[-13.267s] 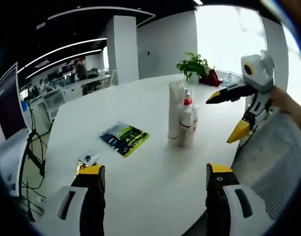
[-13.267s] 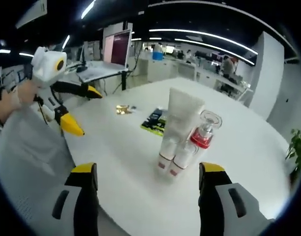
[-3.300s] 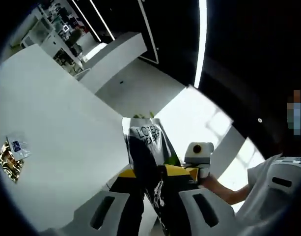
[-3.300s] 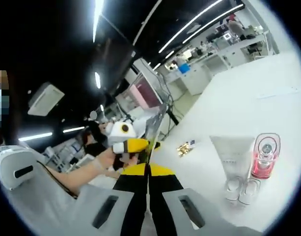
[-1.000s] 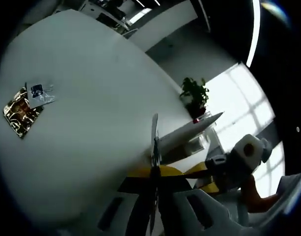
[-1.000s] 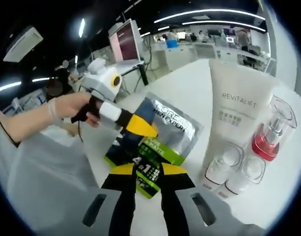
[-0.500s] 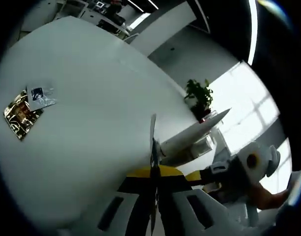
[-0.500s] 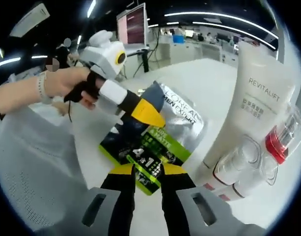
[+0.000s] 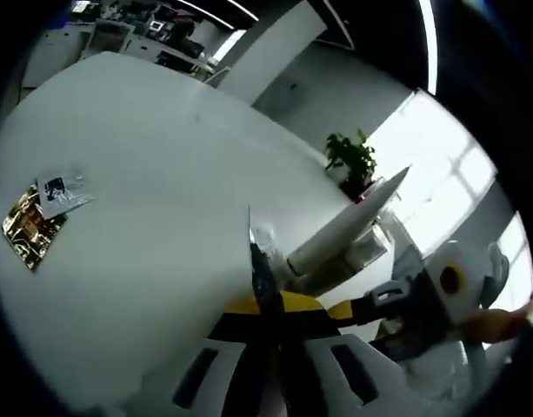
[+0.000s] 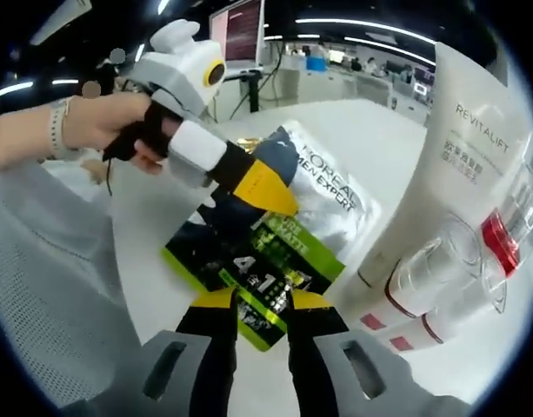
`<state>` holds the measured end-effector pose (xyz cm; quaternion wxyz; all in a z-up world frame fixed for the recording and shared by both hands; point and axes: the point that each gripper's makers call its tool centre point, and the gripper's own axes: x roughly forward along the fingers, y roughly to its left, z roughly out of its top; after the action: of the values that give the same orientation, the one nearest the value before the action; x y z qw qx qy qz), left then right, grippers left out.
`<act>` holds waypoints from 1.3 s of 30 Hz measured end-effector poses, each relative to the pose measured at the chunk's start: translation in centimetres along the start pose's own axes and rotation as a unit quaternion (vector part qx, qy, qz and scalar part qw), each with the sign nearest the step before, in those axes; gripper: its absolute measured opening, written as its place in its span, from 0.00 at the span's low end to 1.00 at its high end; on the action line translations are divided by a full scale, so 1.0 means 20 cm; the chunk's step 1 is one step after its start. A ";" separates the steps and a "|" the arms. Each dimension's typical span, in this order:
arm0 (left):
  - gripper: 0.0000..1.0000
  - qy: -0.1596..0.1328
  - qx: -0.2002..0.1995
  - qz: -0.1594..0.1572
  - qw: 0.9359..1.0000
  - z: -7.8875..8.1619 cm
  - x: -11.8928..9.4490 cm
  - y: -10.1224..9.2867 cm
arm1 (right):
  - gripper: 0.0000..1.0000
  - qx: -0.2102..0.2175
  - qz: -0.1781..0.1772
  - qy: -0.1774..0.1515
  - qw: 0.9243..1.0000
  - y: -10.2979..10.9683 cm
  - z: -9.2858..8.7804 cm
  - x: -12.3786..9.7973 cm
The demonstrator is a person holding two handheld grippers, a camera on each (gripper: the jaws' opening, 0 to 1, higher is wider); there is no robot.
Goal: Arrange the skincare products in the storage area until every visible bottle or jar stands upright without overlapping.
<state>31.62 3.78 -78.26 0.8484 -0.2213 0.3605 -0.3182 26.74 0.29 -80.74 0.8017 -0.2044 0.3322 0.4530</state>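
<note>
A silver, black and green sachet (image 10: 279,234) is held above the white table (image 10: 370,139) by both grippers. My right gripper (image 10: 263,300) is shut on its near green edge. My left gripper (image 10: 266,193) comes in from the left in a person's hand, shut on the sachet's middle. In the left gripper view the sachet (image 9: 253,252) is edge-on between the shut left gripper (image 9: 266,304); the right gripper (image 9: 357,306) is just to the right. A white tube (image 10: 457,165) stands beside two clear-capped bottles (image 10: 436,278) and a red-pump bottle (image 10: 509,226).
A gold foil packet (image 9: 27,230) and a small pale sachet (image 9: 64,191) lie on the table's left part. A potted plant (image 9: 351,161) stands at the far edge. A grey mesh chair back (image 10: 49,287) is at the left, near the table.
Both grippers keep hold of the sachet. The right gripper view has drawn closer to the tube and bottles, and the sachet now lies flatter over the table.
</note>
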 end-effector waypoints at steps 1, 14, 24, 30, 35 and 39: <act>0.00 -0.003 0.011 0.004 1.000 0.01 0.00 0.01 | 0.21 0.000 0.000 0.001 1.000 0.00 0.00 0.00; 0.00 0.011 0.086 0.033 0.996 -0.01 0.04 0.06 | 0.20 -0.005 0.007 0.031 0.999 0.01 -0.09 0.04; 0.00 0.029 0.081 0.041 0.995 -0.06 0.07 0.11 | 0.20 -0.009 0.002 0.043 0.999 -0.01 -0.12 0.04; 0.01 0.027 0.071 0.040 0.996 -0.07 0.08 0.12 | 0.20 -0.010 0.005 0.051 0.999 -0.01 -0.13 0.04; 0.04 0.026 0.092 0.036 0.995 -0.06 0.08 0.11 | 0.20 -0.006 0.005 0.050 0.999 -0.01 -0.13 0.04; 0.13 0.015 0.121 0.055 0.991 -0.02 0.06 0.15 | 0.20 0.001 0.001 0.050 0.999 -0.02 -0.13 0.04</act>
<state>33.12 4.99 -80.80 0.8799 -0.0920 0.3431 -0.3157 26.42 -1.01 -83.19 0.7837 -0.2255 0.3723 0.4431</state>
